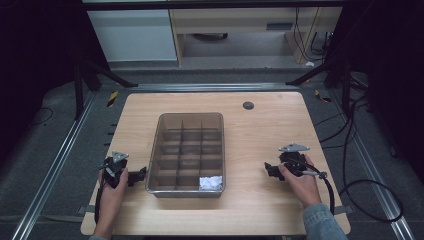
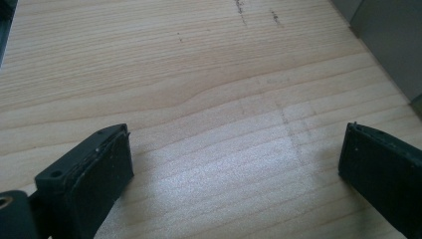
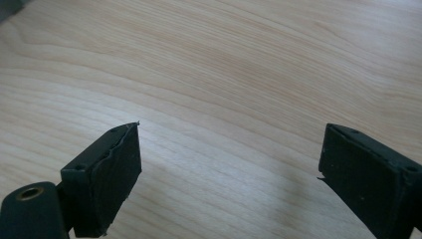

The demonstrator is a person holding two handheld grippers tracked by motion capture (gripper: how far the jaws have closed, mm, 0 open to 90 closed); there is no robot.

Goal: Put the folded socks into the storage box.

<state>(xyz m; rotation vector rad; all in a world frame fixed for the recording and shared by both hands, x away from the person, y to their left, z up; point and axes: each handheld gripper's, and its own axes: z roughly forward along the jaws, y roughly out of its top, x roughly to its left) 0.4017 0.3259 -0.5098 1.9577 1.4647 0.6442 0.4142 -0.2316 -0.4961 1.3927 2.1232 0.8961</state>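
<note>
while both of my hands rest on the wooden table [image 1: 260,125], my left gripper [image 1: 136,176] sits low at the table's near left, with its jaws spread wide and nothing between them. just beyond its jaw tips stands the clear divided bin [image 1: 165,150], near but apart from the tips as far as the high view lets me tell. in the left gripper view, the left gripper [image 2: 234,159] looks along bare wood grain, and a grey wall of the bin [image 2: 393,40] shows ahead and to the far side of one jaw.

my right gripper [image 1: 272,170] lies on the opposite side of the bin, well apart from its wall, jaws pointed toward it and likewise spread wide and empty. in the right gripper view, the right gripper [image 3: 229,164] shows plain table surface between and ahead of its jaws.

a crumpled white piece [image 1: 210,182] (what it is made of cannot be told) lies in the bin's near corner compartment, the one closest to my right gripper, across the bin from my left gripper.
</note>
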